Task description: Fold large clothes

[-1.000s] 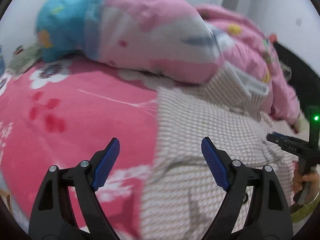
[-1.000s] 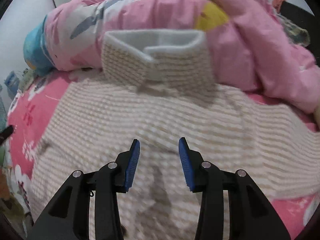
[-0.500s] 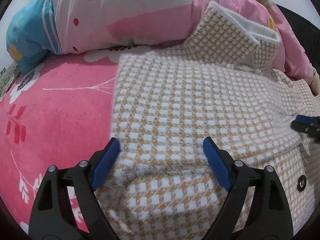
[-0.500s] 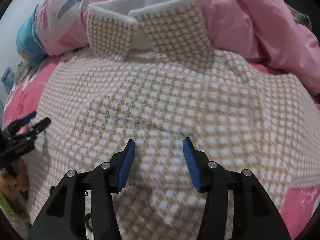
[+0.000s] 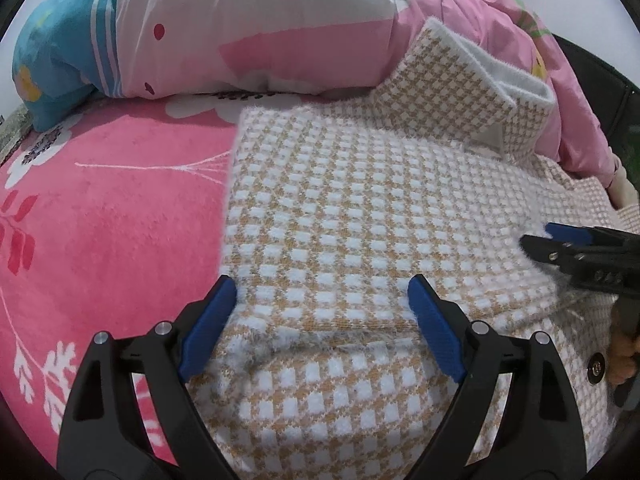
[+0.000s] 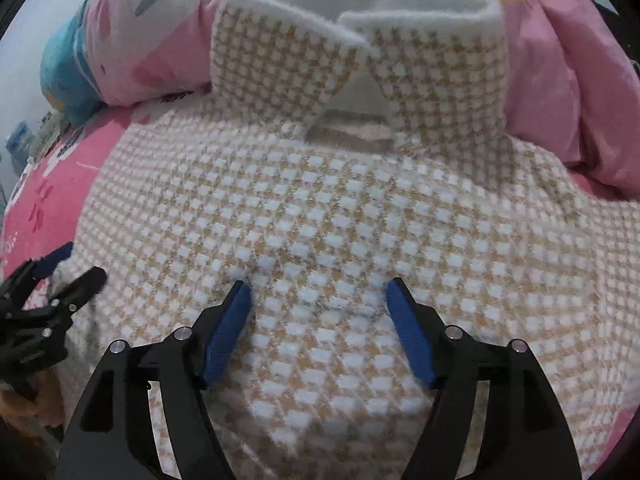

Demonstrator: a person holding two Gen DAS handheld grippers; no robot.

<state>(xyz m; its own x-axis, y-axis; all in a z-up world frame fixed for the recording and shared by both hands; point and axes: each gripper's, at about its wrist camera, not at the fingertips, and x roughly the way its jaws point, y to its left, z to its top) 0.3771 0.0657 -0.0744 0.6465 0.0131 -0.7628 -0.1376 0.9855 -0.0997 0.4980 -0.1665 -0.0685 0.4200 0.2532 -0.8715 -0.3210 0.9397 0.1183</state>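
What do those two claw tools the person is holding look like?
The left gripper and the right gripper look alike: black plastic frames with triangular cut-outs, silver pivot screws, and two fingers faced with ribbed blue pads. No cables or markings show.

Checked coat (image 6: 320,208) lower part cut off by frame edge, quilt (image 5: 280,32) partly behind collar (image 6: 356,40)

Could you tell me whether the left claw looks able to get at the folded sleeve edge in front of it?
Probably yes: the left claw is open, straddling the folded sleeve edge, nothing between.
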